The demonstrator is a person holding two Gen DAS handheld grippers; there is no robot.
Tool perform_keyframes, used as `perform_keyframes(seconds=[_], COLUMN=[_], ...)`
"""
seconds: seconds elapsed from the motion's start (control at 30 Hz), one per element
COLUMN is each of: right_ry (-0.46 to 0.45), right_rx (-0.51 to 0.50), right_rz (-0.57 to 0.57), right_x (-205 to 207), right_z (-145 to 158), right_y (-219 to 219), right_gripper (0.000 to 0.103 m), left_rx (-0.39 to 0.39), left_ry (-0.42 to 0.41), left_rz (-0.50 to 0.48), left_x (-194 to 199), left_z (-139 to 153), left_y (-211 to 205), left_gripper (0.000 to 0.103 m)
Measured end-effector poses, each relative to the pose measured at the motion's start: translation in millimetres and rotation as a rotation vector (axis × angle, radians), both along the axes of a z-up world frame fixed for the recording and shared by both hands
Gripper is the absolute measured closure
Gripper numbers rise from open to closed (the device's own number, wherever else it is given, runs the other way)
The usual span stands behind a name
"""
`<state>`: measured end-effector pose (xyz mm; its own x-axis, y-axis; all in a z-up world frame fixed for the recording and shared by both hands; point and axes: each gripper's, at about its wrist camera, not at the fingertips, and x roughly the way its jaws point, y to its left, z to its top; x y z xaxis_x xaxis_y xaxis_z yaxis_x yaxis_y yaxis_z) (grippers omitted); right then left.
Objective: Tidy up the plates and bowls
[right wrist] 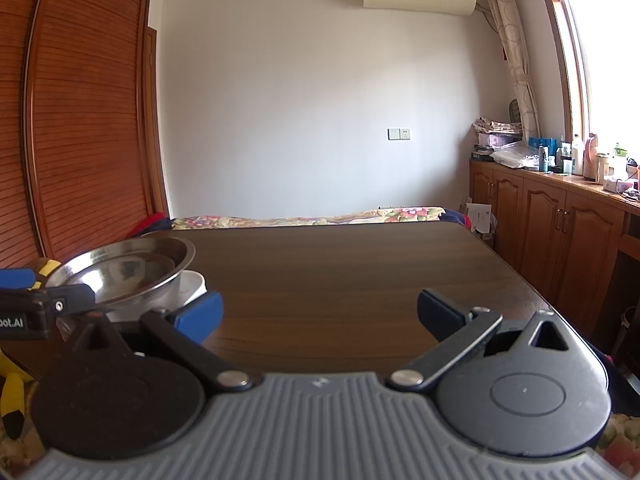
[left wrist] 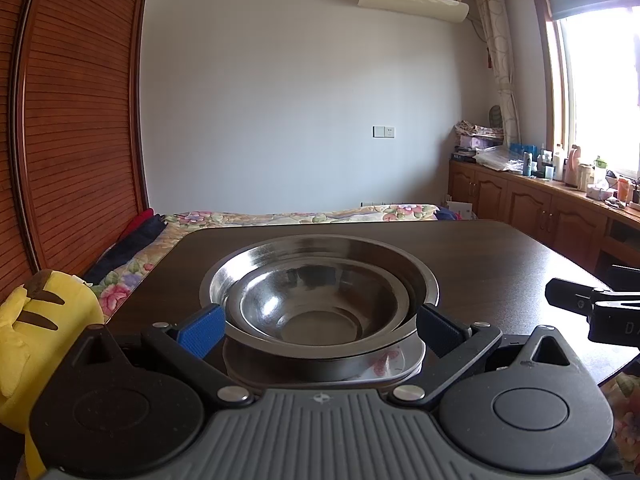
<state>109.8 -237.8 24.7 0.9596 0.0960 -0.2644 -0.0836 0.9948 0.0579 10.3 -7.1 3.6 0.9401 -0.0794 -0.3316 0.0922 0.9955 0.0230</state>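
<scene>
My left gripper [left wrist: 318, 330] stands spread around the nested steel bowls [left wrist: 320, 304] on a floral plate [left wrist: 384, 364]. My right gripper [right wrist: 318, 316] is spread, empty, over the table [right wrist: 360, 264].

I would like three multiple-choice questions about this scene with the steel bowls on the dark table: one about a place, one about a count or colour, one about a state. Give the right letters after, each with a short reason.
1. Where does the stack of bowls stand from the right gripper?
A. to its left
B. to its right
C. between its fingers

2. How many steel bowls are nested together?
A. one
B. two
C. four

3. What state is the left gripper in?
A. shut flat, nothing inside
B. out of view
C. open around the near edge of the stack

Answers: 1 A, the right wrist view shows the stack at the left side of the table. 2 B, a smaller steel bowl sits inside a larger one. 3 C, the blue pads stand on either side of the bowls.
</scene>
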Motion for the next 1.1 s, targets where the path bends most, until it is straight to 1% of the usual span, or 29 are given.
perform_keyframes(seconds=[1.1], right_ry=[0.0], right_rx=[0.002], right_rz=[0.001], right_x=[0.3], right_z=[-0.9], right_y=[1.2], right_gripper=[0.0], left_rx=[0.003], left_ry=[0.006], left_rz=[-0.001], left_x=[0.9], left_z=[-1.9], left_y=[2.4], left_gripper=[0.0])
